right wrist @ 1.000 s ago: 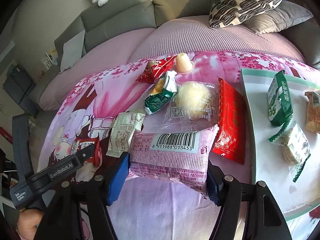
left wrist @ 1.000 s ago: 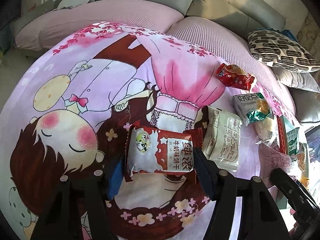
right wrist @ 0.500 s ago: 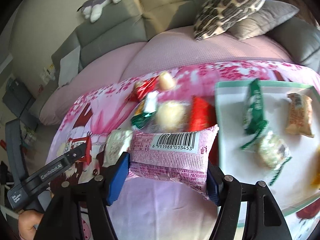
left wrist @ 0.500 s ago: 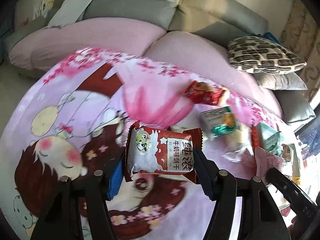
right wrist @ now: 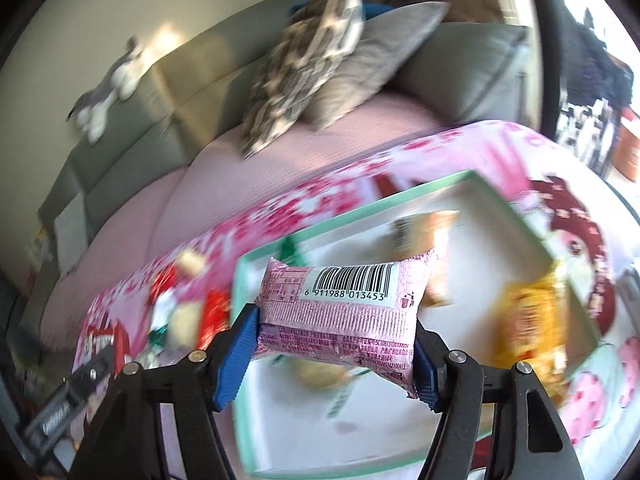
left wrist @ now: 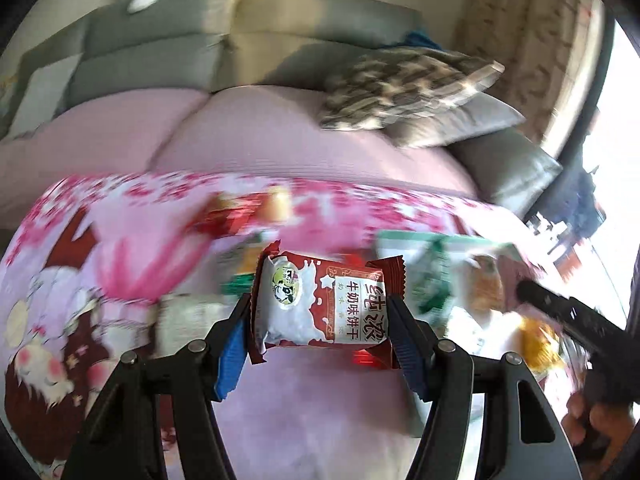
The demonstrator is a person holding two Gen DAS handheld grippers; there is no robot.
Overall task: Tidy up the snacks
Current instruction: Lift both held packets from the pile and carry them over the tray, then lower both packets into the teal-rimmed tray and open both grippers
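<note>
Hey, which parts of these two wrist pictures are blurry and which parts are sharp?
Left wrist view: the red biscuit pack and left gripper are sharp; the blanket and sofa are smeared. Right wrist view: the pink pack in the right gripper is crisp, barcode readable; the tray is blurred.

Room as I see it from both wrist cameras:

- Grey sofa [left wrist: 152, 60] along a pale wall [right wrist: 80, 20], sunlit in patches.
- Plush toy [right wrist: 104, 96] lying on the sofa's back, blurred.
- Pink seat cover [left wrist: 260, 136] over the sofa's seat.
- Patterned cushion [right wrist: 304, 60] leaning against a plain grey cushion [right wrist: 372, 60] at the sofa's corner.
- Cartoon-print blanket [left wrist: 80, 248], pink and red, spread in front of the seat.
- Bright window [left wrist: 616, 160] at the right edge; I cannot make out what lies beyond it.
</note>
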